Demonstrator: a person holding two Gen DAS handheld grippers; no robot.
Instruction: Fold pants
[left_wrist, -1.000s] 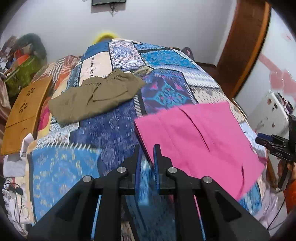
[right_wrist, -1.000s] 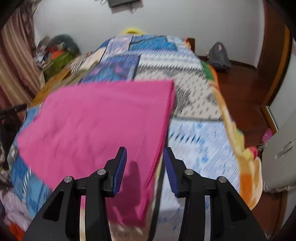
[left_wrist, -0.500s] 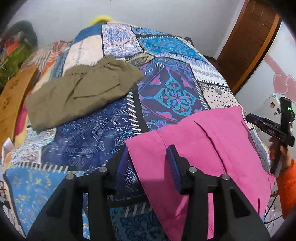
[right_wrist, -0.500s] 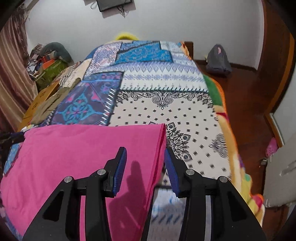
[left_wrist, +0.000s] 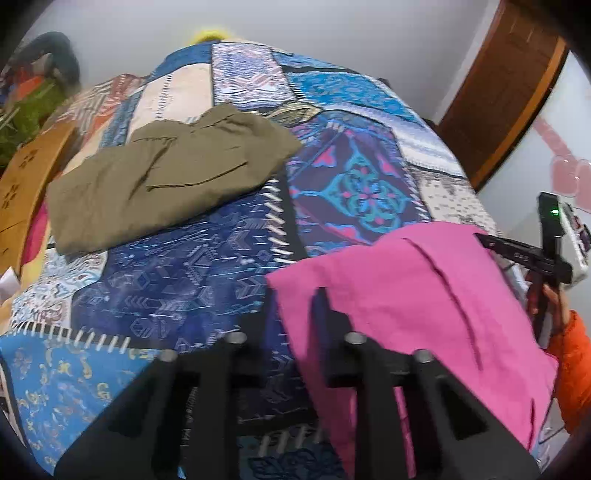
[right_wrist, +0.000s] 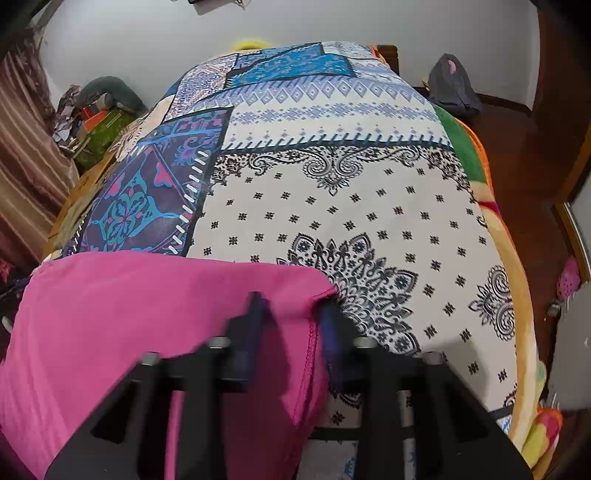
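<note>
Two grippers, left (left_wrist: 291, 314) and right (right_wrist: 291, 314), fingers spread wide straddling pink pants (left_wrist: 424, 295) corners at lower frame, gripping nothing; olive pants (left_wrist: 166, 173) upper left look folded, pink needs more.

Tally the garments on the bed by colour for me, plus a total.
Pink pants: 1
Olive-green pants: 1
Total: 2, both lying on the patchwork bedspread.

Pink pants (left_wrist: 424, 295) (folded) on bed.
</note>
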